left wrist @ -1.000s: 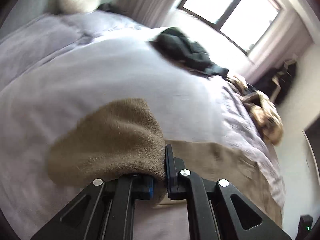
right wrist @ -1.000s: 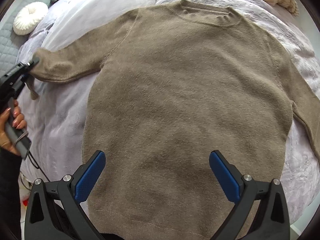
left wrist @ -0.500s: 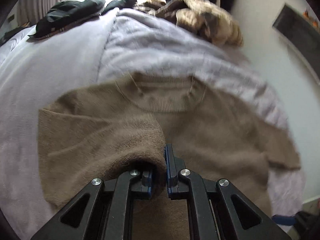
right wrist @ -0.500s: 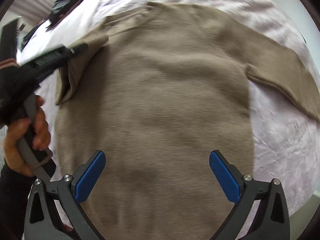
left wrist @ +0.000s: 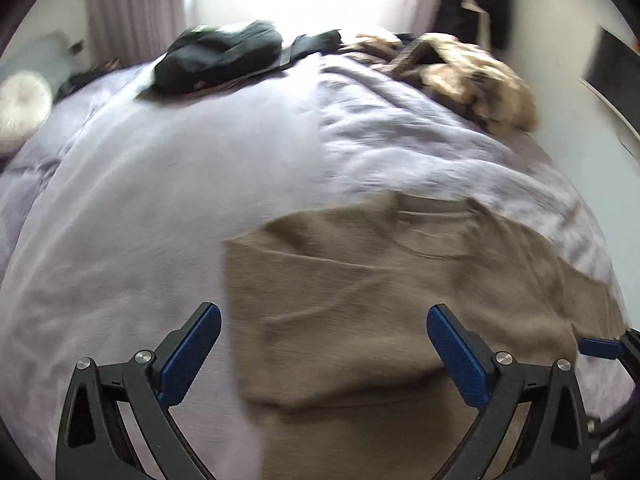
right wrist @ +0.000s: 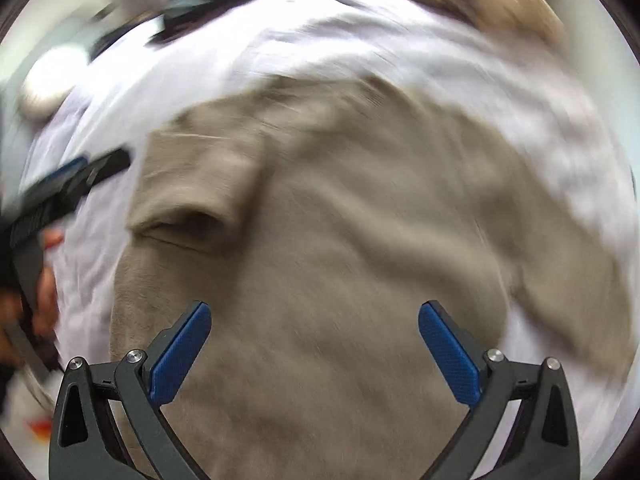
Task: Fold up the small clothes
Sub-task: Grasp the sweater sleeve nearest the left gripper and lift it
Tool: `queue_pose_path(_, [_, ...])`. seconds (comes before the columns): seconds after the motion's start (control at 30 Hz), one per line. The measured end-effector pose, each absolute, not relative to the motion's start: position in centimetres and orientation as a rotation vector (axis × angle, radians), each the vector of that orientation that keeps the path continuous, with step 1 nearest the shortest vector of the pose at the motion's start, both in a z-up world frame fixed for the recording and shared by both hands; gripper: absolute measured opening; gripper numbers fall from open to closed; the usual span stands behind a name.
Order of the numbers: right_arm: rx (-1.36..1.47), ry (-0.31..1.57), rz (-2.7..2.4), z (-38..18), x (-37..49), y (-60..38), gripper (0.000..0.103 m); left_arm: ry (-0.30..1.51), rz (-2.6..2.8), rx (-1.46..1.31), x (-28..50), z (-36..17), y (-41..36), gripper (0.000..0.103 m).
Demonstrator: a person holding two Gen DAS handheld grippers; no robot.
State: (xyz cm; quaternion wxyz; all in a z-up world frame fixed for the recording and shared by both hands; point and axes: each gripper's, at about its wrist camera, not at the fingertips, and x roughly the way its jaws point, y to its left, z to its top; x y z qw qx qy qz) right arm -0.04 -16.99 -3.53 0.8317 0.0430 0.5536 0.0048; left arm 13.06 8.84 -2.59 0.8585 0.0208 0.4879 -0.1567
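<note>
Bedroom surfaces frame our work: a bed (left wrist: 140,208) with a pale lilac cover carries the brown sweater (left wrist: 400,300), laid flat with its neckline away from us.

Left tool (left wrist: 324,354): we hold it with jaws spread wide and empty, just above the sweater's left edge. Directly ahead of it, the left sleeve (left wrist: 340,320) lies folded inward across the chest. Right tool (right wrist: 314,346): jaws likewise spread wide, gripping nothing, over the lower body of the garment. Whether either tool touches the knit we cannot tell, since both views are motion-blurred.

We judge the step in hand to be the second sleeve fold. The right sleeve (right wrist: 560,280) lies extended, forward and to the right of the right tool. To do this well, we would grip near the cuff, carry it across to mirror the left sleeve, and set it down flat before opening. Soft knit tends to drag and bunch, so lift clear of the body panel.

Farther ahead of both tools, at the far side of the bed, lie a dark garment (left wrist: 216,56) and a tan heap of clothes (left wrist: 472,76); a round white cushion (left wrist: 22,98) sits far left.
</note>
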Motion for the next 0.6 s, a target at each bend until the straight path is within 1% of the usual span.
queue_pose_path(0.1, [-0.238,1.113,0.114,-3.9,3.2,-10.6,0.103,1.155,-0.284,-0.021,17.3,-5.9,11.9,0.103])
queue_pose_path(0.23, [-0.6,1.018,0.183,-6.3,5.7,-4.2,0.103,1.294,-0.286,-0.112,21.0,-10.4,13.5,0.103])
queue_pose_path(0.3, [-0.713,0.975,0.176,-7.4,6.7,-2.5,0.102,1.326,-0.274,-0.151,21.9,-11.9,13.6,0.099])
queue_pose_path(0.33, [-0.774,0.957,0.151,-8.1,7.4,-1.7,0.098,1.332,-0.264,-0.159,22.2,-12.3,13.7,0.093])
queue_pose_path(0.37, [-0.816,0.952,0.128,-8.6,8.0,-1.4,0.093,1.337,-0.247,-0.166,22.4,-12.6,13.9,0.092])
queue_pose_path(0.4, [-0.86,0.95,0.105,-9.3,8.7,-1.2,0.067,1.336,-0.241,-0.174,22.4,-12.8,13.9,0.092])
queue_pose_path(0.43, [-0.865,0.958,0.105,-9.5,9.3,-1.3,0.014,1.332,-0.239,-0.178,22.4,-13.0,13.8,0.092])
queue_pose_path(0.47, [-0.811,0.974,0.107,-9.2,9.9,-2.1,0.005,1.327,-0.24,-0.174,22.4,-12.9,13.6,0.092])
queue_pose_path(0.5, [-0.734,0.971,0.102,-8.6,10.2,-3.1,0.007,1.321,-0.247,-0.163,22.2,-12.7,13.6,0.093])
queue_pose_path(0.57, [-0.444,0.958,0.068,-6.0,10.3,-7.1,0.007,1.315,-0.269,-0.136,22.1,-12.7,13.0,0.092])
queue_pose_path(0.6, [-0.25,0.958,0.059,-4.9,10.2,-10.0,0.007,1.314,-0.275,-0.113,21.9,-12.7,12.7,0.088])
